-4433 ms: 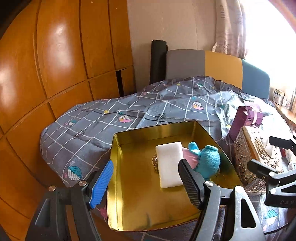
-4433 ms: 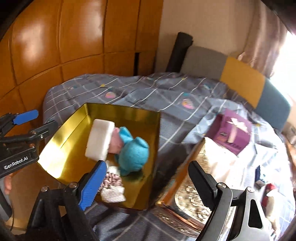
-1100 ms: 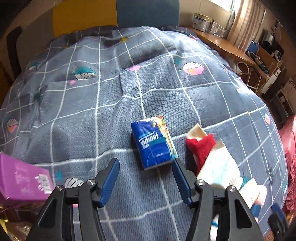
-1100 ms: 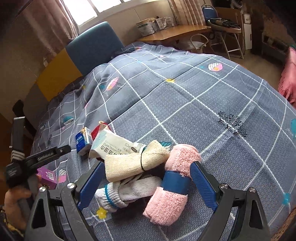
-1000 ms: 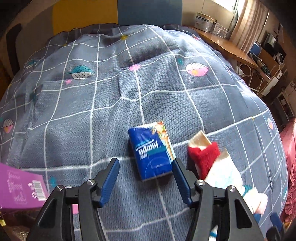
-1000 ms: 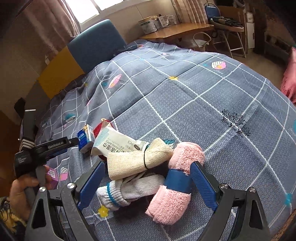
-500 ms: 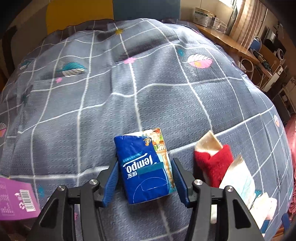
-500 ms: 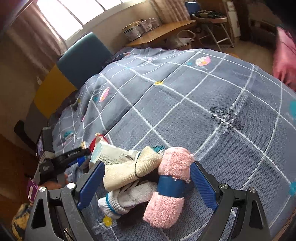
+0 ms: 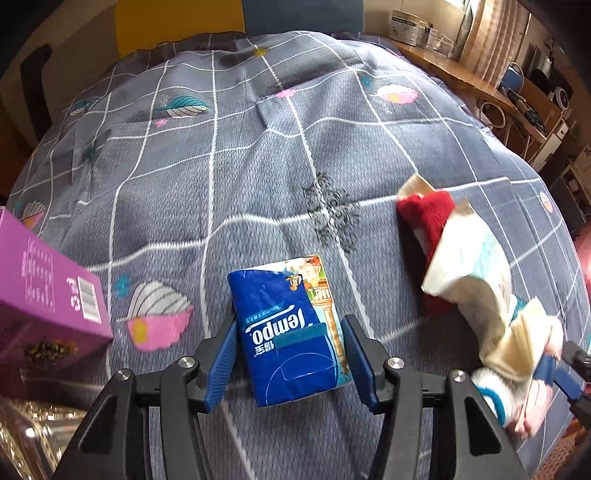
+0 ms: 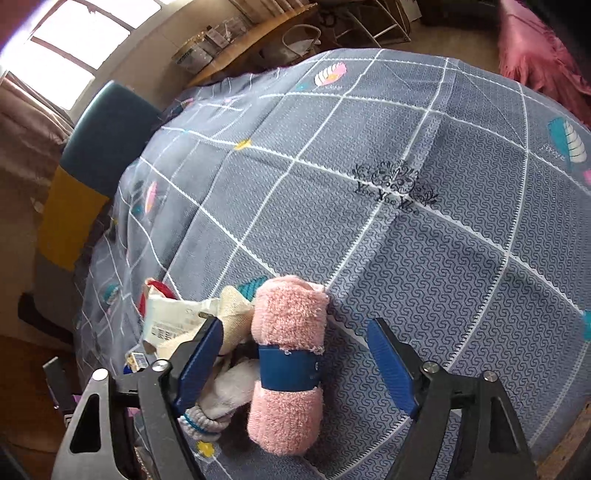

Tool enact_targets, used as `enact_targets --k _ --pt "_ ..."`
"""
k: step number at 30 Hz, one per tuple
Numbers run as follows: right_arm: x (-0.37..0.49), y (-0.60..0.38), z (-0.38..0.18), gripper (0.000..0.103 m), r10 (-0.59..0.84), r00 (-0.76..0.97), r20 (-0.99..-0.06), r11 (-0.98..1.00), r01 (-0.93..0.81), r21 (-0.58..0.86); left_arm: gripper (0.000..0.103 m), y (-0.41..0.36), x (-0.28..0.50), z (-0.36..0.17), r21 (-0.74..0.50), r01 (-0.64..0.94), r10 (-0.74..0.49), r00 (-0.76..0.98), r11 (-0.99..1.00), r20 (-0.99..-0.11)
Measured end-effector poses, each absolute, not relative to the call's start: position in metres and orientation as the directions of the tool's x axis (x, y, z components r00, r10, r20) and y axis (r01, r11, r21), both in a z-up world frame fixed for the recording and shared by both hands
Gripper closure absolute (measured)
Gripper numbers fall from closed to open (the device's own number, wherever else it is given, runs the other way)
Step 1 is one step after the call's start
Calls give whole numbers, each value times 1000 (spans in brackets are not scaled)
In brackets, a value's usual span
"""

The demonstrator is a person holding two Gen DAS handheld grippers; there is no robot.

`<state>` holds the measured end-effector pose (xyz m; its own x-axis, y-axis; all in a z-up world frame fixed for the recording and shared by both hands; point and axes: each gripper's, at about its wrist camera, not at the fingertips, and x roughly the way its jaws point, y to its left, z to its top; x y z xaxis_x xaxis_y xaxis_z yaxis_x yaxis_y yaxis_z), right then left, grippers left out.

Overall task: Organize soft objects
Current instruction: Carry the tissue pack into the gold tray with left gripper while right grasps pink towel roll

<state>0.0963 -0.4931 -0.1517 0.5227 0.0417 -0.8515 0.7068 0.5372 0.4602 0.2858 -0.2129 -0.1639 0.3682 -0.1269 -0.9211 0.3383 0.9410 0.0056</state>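
Observation:
A blue Tempo tissue pack (image 9: 288,332) lies on the grey checked quilt (image 9: 258,147). My left gripper (image 9: 289,325) is shut on it, one blue pad against each long side. To its right are a red sock (image 9: 428,218), a white wipes pack (image 9: 469,266) and a beige sock roll (image 9: 517,343). In the right wrist view a pink rolled towel (image 10: 284,417) with a blue band sits between the fingers of my right gripper (image 10: 294,325). Those jaws are closing, and neither pad touches the towel. A grey-white sock (image 10: 225,391) and the beige roll (image 10: 232,314) lie by the left pad.
A purple box (image 9: 40,280) leans at the left, above a gilded ornate box (image 9: 26,435). A yellow and blue headboard (image 9: 177,18) stands beyond the bed. A wooden desk (image 9: 461,70) with shelves runs along the right. The bed's edge drops off near a pink cloth (image 10: 535,48).
My left gripper slid forward along the tissue pack and its pads closed onto the sides. My right gripper rolled, sank toward the pink towel, and its jaws narrowed.

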Motion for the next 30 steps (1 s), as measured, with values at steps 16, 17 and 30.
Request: enact_targets --k 16,17,30 --pt "127 -468 -172 42 31 340 -940 709 655 260 47 -160 314 1 34 300 -167 616 953 -770" --pt "127 -467 -172 42 27 336 -942 715 651 253 47 -144 320 14 39 269 -148 641 962 -753" --pt "142 -449 -178 40 -30 301 -953 776 608 167 47 105 273 20 48 -65 80 710 997 -699"
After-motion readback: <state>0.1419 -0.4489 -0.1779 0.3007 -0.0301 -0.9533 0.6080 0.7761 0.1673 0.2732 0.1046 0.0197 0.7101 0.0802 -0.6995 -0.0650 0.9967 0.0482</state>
